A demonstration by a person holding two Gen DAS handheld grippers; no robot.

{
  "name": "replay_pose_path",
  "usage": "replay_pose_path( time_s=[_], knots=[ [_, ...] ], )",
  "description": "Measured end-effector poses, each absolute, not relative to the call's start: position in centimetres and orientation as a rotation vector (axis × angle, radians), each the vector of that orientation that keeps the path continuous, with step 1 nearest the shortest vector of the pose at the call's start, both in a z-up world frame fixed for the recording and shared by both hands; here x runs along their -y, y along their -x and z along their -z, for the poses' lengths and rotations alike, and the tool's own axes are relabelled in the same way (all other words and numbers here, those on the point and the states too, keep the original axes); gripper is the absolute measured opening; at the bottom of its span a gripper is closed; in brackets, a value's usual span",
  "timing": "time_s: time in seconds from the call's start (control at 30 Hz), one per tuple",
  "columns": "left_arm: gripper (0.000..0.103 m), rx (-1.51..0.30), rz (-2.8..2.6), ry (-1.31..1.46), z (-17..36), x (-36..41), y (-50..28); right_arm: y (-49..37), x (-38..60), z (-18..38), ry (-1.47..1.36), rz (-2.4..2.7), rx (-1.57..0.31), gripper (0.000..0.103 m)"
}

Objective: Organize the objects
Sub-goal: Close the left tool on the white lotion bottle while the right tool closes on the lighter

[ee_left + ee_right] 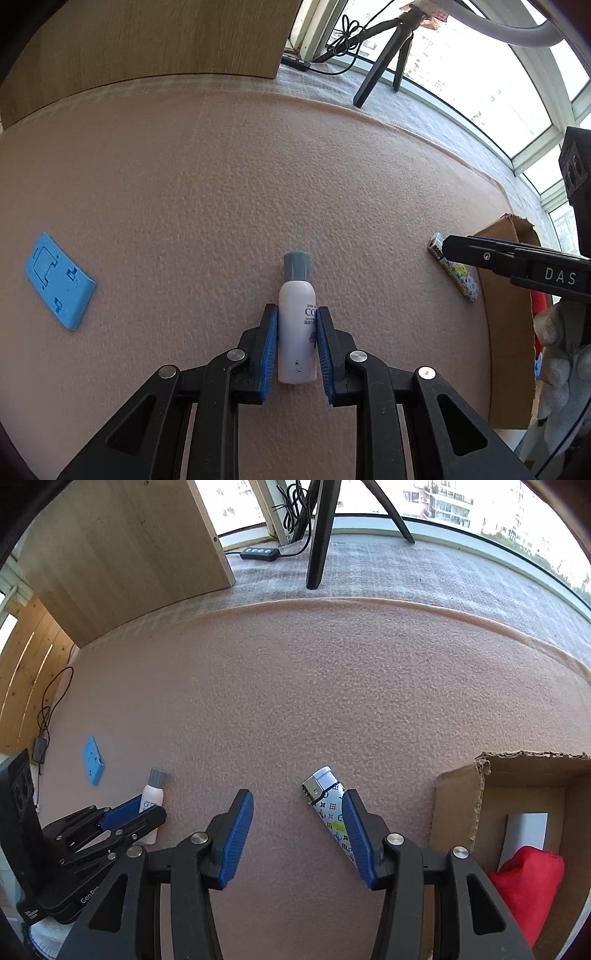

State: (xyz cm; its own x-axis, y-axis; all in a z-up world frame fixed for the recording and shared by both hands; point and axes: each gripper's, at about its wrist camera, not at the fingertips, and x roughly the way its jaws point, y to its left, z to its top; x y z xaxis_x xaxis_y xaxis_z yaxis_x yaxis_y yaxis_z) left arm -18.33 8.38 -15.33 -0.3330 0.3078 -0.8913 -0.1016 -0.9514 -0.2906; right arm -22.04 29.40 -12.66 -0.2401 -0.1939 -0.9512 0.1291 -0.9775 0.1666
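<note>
A: Pink felt covers the desk (332, 686), pebbly texture, with a grey strip at the far edge under the window. Writing?

B: White bottle (296, 332) with a grey cap reads "CO", rest cut off by the pad. "DAS" on the right tool's side in the left view; "GenRo" partly legible on the left tool in the right view.

A: Tongs?

B: Left tongs (296, 347) have their blue pads on either side of the lying bottle, touching or nearly so; can't tell if it's really pinched. Right tongs (297, 834) are spread wide, and the lighter (330, 812), white with a monogram print, lies just beside the right pad (356, 834).

A: Other items?

B: Blue plastic plate (59, 280) far left, well apart from the bottle. Cardboard box (458, 805) at the right desk edge, open, holding something red (528, 882) and a white card (524, 830).

A: Free room?

B: Middle and far felt are bare. Wooden panel (125, 554) at back left, black tripod leg (319, 535) and a cabled remote (260, 553) by the window.
</note>
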Motion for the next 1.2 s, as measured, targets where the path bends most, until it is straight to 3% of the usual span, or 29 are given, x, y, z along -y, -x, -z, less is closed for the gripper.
replay_pose_path(
  time_s=[0.23, 0.53, 0.83, 1.0, 1.2],
  knots=[
    [0.022, 0.284, -2.359, 1.637, 15.1, -7.3, 17.1, 22.8, -28.6, 14.4, -1.887, 2.299, -0.018, 0.046],
    [0.027, 0.306, -2.338, 1.635, 15.1, -6.7, 17.0, 21.5, -29.9, 14.5, -1.947, 2.211, 0.162, 0.046],
    [0.028, 0.309, -2.335, 1.628, 14.9, -6.3, 16.7, 19.6, -30.3, 14.8, -1.981, 2.180, 0.120, 0.046],
    [0.028, 0.303, -2.331, 1.628, 15.0, -6.3, 16.5, 18.6, -30.3, 14.7, -1.956, 2.127, 0.264, 0.046],
    [0.028, 0.283, -2.337, 1.630, 15.0, -6.4, 16.5, 17.2, -30.3, 13.9, -1.871, 2.247, 0.226, 0.046]
  ],
)
